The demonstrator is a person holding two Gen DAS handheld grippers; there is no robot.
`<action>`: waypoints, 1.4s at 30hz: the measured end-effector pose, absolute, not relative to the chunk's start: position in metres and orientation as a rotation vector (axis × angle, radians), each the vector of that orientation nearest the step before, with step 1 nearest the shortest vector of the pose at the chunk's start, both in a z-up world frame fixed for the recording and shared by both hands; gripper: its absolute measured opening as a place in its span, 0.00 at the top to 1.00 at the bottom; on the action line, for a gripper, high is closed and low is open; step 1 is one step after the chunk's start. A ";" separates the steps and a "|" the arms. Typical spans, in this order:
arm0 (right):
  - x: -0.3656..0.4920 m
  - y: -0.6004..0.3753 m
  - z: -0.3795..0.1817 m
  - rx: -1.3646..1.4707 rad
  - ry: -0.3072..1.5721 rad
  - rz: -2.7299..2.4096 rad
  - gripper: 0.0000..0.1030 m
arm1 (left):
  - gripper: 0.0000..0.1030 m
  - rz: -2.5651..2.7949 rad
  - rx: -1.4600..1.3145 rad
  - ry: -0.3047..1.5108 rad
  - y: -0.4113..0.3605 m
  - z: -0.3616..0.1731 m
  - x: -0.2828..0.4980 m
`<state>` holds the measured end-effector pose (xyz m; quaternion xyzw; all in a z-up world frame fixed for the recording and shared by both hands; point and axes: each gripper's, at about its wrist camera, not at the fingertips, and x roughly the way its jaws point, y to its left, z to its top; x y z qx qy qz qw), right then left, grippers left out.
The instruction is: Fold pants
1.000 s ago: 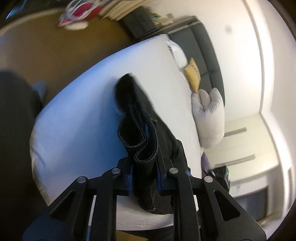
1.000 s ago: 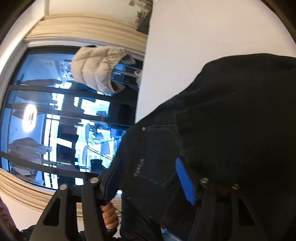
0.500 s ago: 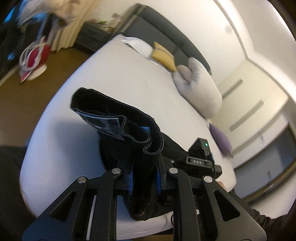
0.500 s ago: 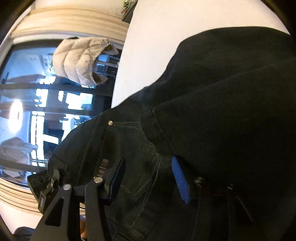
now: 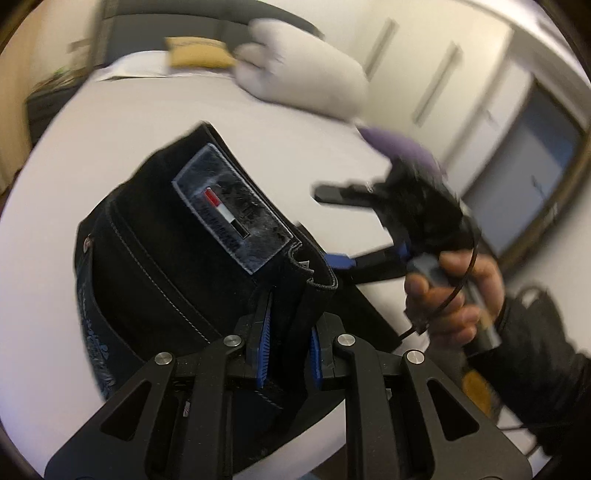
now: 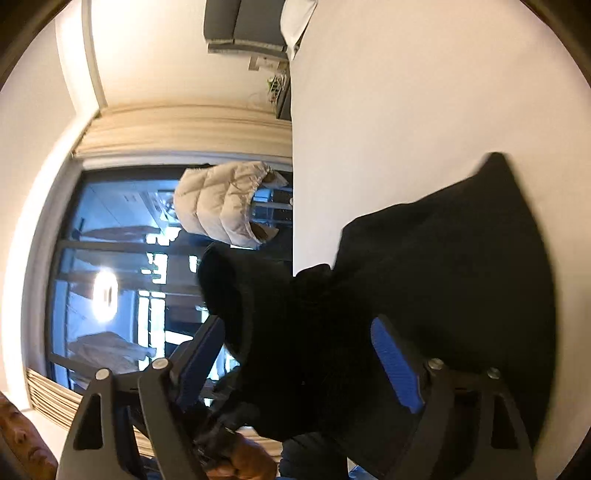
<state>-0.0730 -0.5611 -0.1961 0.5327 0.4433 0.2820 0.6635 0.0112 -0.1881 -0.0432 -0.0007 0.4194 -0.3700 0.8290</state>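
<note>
The black pants lie bunched on the white bed, their waistband patch facing up. My left gripper is shut on a fold of the waistband. A hand holds my right gripper to the right of the pants, with its jaws spread wide. In the right wrist view the pants fill the space between the blue pads of my right gripper. Its jaws are opening and the pads do not press on the cloth.
A grey-white pillow, a yellow cushion and a purple item sit at the far end of the bed by the dark headboard. A beige puffy jacket hangs before a large window beside the bed.
My left gripper swung across the bed and rolled, carrying the waistband so the patch now faces up. My right gripper's jaws spread wider and it pulled back from the pants.
</note>
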 end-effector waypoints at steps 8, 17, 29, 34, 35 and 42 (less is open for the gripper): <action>-0.057 -0.546 -0.217 1.146 1.094 0.659 0.16 | 0.86 -0.819 0.230 0.933 -0.268 -0.093 -0.010; -0.030 -0.542 -0.223 0.972 1.245 0.572 0.64 | 0.86 -0.821 0.342 0.867 -0.277 -0.094 -0.062; -0.028 -0.562 -0.189 0.845 1.186 0.498 0.89 | 0.86 -0.852 0.361 0.821 -0.303 -0.093 -0.077; -0.030 -0.582 -0.191 0.845 1.186 0.463 0.89 | 0.86 -0.877 0.392 0.810 -0.335 -0.092 -0.087; -0.032 -0.586 -0.193 0.850 1.185 0.456 0.89 | 0.86 -0.882 0.398 0.813 -0.339 -0.092 -0.089; -0.048 -0.605 -0.221 0.913 1.166 0.434 0.89 | 0.86 -0.908 0.436 0.844 -0.358 -0.109 -0.103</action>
